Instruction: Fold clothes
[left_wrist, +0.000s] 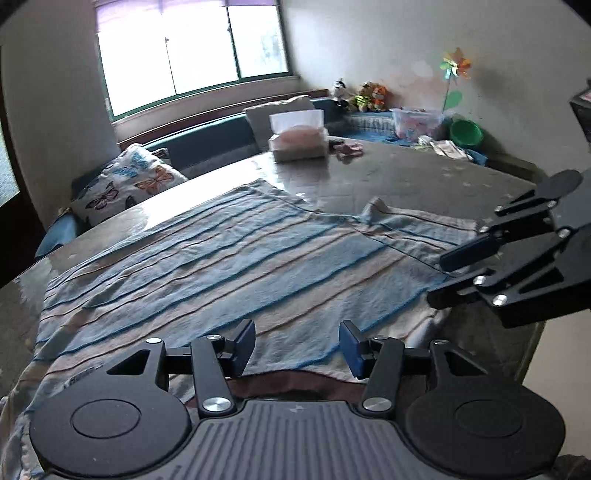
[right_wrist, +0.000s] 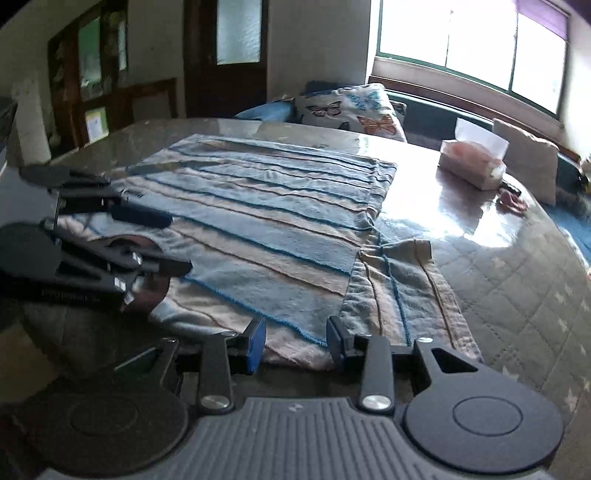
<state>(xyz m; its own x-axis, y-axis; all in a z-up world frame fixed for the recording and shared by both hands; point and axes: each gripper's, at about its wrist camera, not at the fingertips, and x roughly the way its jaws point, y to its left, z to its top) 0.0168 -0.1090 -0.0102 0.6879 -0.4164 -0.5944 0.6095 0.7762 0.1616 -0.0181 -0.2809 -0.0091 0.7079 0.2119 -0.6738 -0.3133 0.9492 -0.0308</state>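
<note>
A blue, beige and white striped garment (left_wrist: 236, 258) lies spread flat on a round table (left_wrist: 406, 173); in the right wrist view it (right_wrist: 266, 229) has one sleeve (right_wrist: 402, 288) folded in at the near right. My left gripper (left_wrist: 297, 347) is open and empty, hovering over the garment's near edge by the collar. My right gripper (right_wrist: 295, 341) is open and empty over the garment's near hem. Each gripper also shows in the other's view: the right one (left_wrist: 454, 273) and the left one (right_wrist: 162, 240), both open.
A tissue box (left_wrist: 299, 142) and a small pink item (left_wrist: 349, 149) sit at the table's far side. Behind are a bench with a butterfly pillow (left_wrist: 129, 184), toys, a green bowl (left_wrist: 466, 133) and a window. The table edge (right_wrist: 517, 350) curves near my right gripper.
</note>
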